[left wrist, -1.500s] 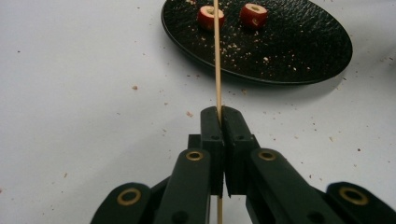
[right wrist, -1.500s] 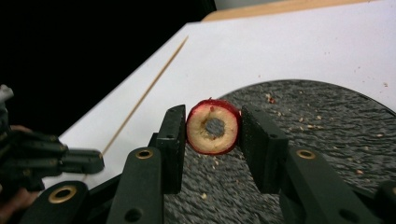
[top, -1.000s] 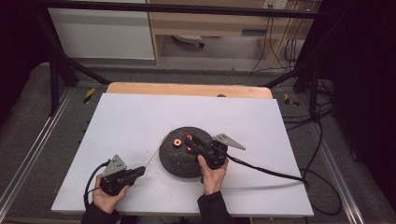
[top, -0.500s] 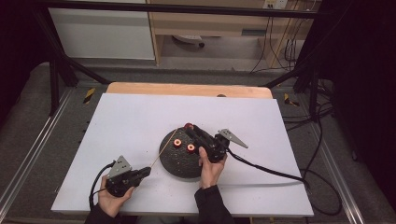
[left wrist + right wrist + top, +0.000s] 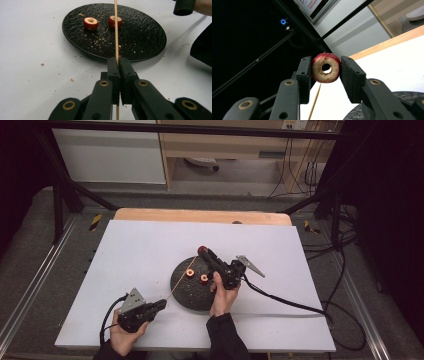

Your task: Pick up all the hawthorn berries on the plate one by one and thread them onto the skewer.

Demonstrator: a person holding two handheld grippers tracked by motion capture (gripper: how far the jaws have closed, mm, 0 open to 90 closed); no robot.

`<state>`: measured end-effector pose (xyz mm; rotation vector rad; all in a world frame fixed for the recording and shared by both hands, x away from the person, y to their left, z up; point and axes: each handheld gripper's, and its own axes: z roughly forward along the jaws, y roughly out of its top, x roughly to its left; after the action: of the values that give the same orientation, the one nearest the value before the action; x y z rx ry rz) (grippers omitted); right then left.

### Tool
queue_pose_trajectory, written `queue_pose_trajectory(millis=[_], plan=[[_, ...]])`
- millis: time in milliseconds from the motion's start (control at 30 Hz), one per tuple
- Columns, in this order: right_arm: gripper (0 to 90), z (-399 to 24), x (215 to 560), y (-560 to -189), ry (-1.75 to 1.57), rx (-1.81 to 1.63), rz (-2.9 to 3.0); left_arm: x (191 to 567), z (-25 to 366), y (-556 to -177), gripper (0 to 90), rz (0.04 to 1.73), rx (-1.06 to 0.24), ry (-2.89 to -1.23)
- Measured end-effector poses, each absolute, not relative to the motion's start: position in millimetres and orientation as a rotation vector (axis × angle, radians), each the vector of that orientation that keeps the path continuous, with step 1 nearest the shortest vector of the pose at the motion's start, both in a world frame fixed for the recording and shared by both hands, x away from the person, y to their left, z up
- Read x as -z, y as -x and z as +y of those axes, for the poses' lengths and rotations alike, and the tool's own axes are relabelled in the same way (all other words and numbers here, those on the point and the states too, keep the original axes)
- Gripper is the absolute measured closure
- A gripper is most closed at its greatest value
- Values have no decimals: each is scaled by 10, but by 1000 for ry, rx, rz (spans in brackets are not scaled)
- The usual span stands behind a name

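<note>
High view: my right gripper (image 5: 202, 251) is lifted above the far rim of the black plate (image 5: 186, 299), its jaws clamped on one cored fruit piece (image 5: 202, 250).
Left gripper view: my left gripper (image 5: 119, 60) is closed tight on a thin wooden skewer (image 5: 116, 30), which runs straight out ahead of the jaws and over the plate (image 5: 142, 35).
Task's things: the held piece (image 5: 326, 67) sits squarely between the right jaws, its bored hole facing the camera; the skewer's free end (image 5: 315, 101) lies below and a little left of those jaws, apart from the fruit.
Done so far: one piece is picked up and raised; nothing is on the skewer that I can see.
Left to do: I judge the held ring must be lined up with the skewer tip and slid on, then the two remaining pieces (image 5: 90, 23) (image 5: 112, 21) (both ahead of the left jaws, on the plate) follow.
Progress: early, by my reading.
Fruit: red skin, pale crumbly flesh, ring-shaped with a clean round hole.
Plate: round, flat, matt black, finely ridged, scattered with crumbs.
Skewer: slender, straight, pale wood.
Table (image 5: 135, 245): smooth white sheet with stray red-brown crumbs near the left jaws.
</note>
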<state>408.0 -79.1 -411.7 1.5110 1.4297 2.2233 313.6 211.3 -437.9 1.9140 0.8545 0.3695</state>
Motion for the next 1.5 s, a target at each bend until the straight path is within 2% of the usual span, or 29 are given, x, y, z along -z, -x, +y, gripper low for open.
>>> queue_pose_trajectory(millis=[1500], plan=[[627, -713, 4263, -3977, -1509, -2307, 1384, 4339, 1894, -3115, 880, 888, -390, -1864]])
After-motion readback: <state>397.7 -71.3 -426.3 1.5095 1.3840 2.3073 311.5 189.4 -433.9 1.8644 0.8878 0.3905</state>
